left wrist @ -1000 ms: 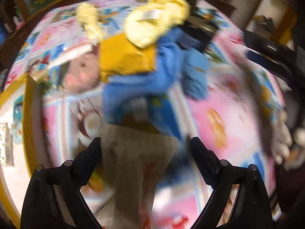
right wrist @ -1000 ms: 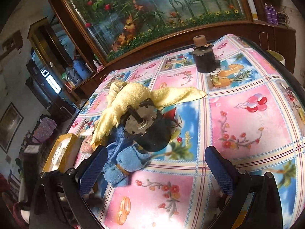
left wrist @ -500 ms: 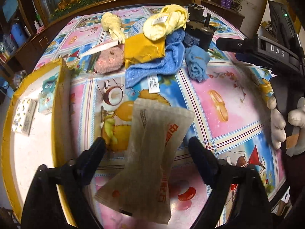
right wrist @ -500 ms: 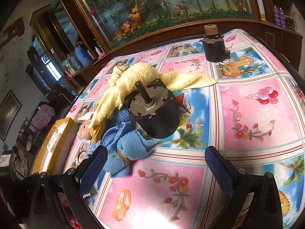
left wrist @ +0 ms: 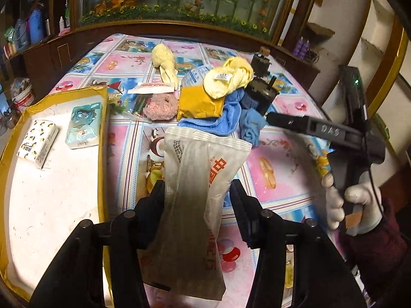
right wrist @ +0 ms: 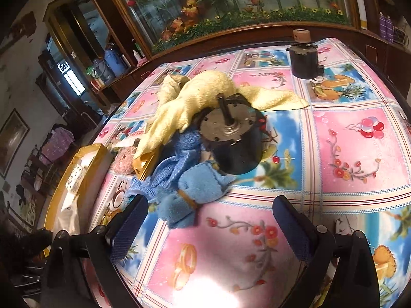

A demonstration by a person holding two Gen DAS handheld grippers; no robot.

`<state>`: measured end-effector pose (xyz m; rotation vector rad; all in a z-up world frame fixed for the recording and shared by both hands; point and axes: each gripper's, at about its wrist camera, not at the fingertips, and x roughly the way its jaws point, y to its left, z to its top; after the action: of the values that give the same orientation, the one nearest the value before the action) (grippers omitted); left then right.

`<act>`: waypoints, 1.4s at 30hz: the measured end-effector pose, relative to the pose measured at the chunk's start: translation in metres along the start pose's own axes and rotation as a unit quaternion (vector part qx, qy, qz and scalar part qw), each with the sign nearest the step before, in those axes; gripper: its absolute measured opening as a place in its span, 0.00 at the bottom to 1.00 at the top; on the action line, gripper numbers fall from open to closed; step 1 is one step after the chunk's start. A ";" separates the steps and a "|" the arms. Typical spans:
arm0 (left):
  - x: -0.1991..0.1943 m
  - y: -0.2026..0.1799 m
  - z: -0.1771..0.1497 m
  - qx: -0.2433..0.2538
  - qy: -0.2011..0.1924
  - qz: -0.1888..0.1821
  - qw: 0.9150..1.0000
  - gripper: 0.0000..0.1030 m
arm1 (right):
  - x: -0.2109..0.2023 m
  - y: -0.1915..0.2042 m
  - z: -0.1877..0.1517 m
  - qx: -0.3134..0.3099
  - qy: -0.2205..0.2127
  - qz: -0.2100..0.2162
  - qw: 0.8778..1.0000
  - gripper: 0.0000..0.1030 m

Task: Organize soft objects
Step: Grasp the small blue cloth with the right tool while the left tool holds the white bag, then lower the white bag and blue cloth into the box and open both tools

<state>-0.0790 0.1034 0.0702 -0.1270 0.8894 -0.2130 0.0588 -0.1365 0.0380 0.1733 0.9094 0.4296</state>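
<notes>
Left gripper (left wrist: 197, 192) clamps a packet (left wrist: 197, 179) above the tabletop (left wrist: 277, 169), beside the tray (left wrist: 102, 138) edge. Right gripper (right wrist: 209, 220) is spread open over bare tabletop.

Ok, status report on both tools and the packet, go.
Left tool shut on packet, beside the tray. Right tool open, empty, facing blue cloth. Nothing blocking.

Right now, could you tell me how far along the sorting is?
Done: two tissue packs lie in the yellow tray. In hand: the left gripper holds a grey packet. Left: yellow towel, blue cloths and pink puff; right gripper open.
</notes>
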 end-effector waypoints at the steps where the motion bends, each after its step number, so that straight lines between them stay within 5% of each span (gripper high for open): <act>1: -0.003 0.000 0.000 -0.004 -0.002 -0.002 1.000 0.48 | 0.003 0.005 0.000 -0.005 0.005 -0.007 1.000 0.92; 3: -0.008 0.005 -0.002 -0.012 -0.004 -0.005 1.000 0.48 | 0.010 0.011 0.002 -0.005 0.012 -0.025 1.000 0.82; 5: -0.010 0.008 -0.003 -0.019 -0.005 -0.007 1.000 0.48 | 0.020 0.015 0.005 0.006 0.025 -0.028 0.999 0.62; 7: -0.016 0.009 -0.003 -0.027 -0.004 -0.008 1.000 0.48 | 0.029 0.015 0.008 0.019 0.034 -0.032 0.999 0.56; 9: -0.015 0.014 -0.005 -0.032 -0.005 -0.009 0.999 0.48 | 0.040 0.011 0.009 0.043 0.045 -0.016 0.998 0.44; 10: -0.019 0.018 -0.007 -0.035 -0.007 -0.008 0.999 0.48 | 0.043 0.009 0.008 0.053 0.049 0.005 0.997 0.31; 18: -0.032 0.049 -0.013 -0.072 -0.032 -0.003 0.997 0.48 | 0.006 0.023 -0.010 0.023 0.029 0.014 0.999 0.27; 27: -0.051 0.123 -0.011 -0.118 -0.038 0.095 0.988 0.48 | -0.053 0.092 0.001 -0.061 -0.009 0.049 0.997 0.27; 32: -0.028 0.166 -0.006 -0.149 0.001 0.126 0.981 0.48 | -0.037 0.158 0.006 -0.109 0.016 0.099 0.989 0.27; 42: 0.013 0.207 0.011 -0.202 0.049 0.127 0.970 0.49 | 0.038 0.253 0.000 -0.162 0.096 0.142 0.972 0.27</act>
<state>-0.0352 0.3015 0.0267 -0.3804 1.0294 0.2068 0.0065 0.1084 0.0921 -0.0405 0.9934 0.8658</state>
